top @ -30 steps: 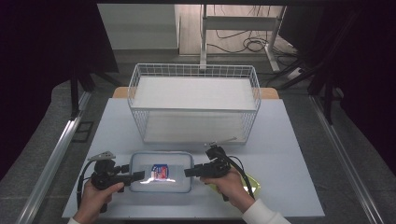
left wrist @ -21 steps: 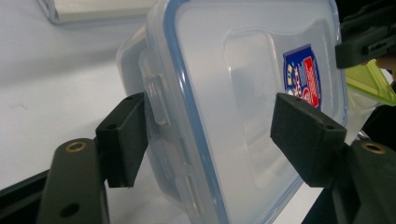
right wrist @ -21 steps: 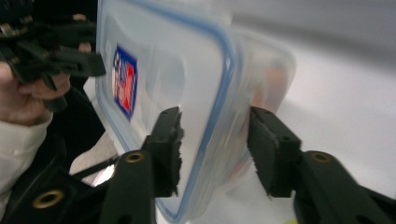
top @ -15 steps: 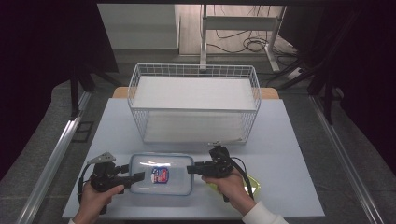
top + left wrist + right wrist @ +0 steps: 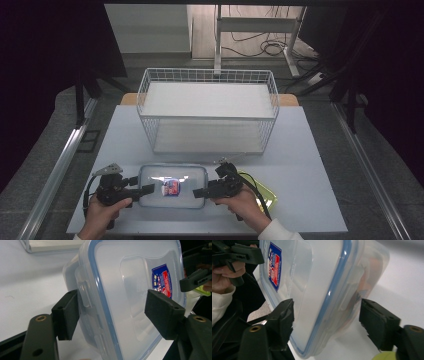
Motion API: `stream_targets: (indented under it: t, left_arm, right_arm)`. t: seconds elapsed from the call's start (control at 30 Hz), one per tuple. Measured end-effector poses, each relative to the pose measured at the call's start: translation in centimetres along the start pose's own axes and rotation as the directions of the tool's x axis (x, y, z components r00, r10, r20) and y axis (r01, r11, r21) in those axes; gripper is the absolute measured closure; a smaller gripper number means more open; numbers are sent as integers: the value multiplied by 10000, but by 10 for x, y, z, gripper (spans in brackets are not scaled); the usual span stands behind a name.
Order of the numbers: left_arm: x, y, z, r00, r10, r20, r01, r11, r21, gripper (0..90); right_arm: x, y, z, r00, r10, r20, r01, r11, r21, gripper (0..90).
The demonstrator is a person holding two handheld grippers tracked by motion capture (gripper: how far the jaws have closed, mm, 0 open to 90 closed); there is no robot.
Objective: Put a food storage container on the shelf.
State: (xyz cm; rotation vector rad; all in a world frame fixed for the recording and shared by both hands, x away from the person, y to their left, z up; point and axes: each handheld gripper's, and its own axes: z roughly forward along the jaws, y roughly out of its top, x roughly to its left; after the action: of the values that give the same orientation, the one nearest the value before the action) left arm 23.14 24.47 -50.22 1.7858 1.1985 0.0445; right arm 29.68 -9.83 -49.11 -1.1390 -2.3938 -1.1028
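Our left gripper (image 5: pixel 145 189) straddled the lidded container's (image 5: pixel 172 175) end clasp, fingers wide; our right gripper's (image 5: pixel 198 191) fingers had just been opening, container edge between them, unpressed, on the counter (image 5: pixel 310 150)

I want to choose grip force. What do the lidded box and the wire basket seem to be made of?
The box looks like clear, glossy plastic: the table shows through it, and its lid has a blue seal. The basket seems to be thin metal wire with a white coating, judging by its fine, even grid.
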Motion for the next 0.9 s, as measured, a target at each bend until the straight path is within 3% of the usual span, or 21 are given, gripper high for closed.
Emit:
stream_targets:
  t: [0.13, 0.4, 0.6, 0.73, 0.9]
  left_arm:
    - [2, -1, 1, 9999, -86, 111, 86, 10000, -18, 300]
    - [7, -2, 0, 9995, -119, 293, 119, 9999, 8, 307]
    - [7, -3, -1, 9994, -183, 301, 183, 9998, 17, 313]
    - [7, -4, 0, 9990, -323, 311, 324, 9995, -25, 313]
    - [6, -4, -1, 9989, -366, 281, 368, 9993, -65, 316]
  right_arm:
    - [-4, 4, 3, 9999, 74, -122, -72, 9999, 123, 241]
    - [-10, 1, 2, 9984, 318, -465, -324, 9994, -139, 297]
    - [-9, 1, -7, 9979, 406, -500, -419, 9988, -257, 439]
    - [-7, -1, -8, 9973, 613, -394, -624, 9977, -272, 474]
    - [-9, -3, -9, 9935, 985, -576, -1007, 9942, -367, 497]
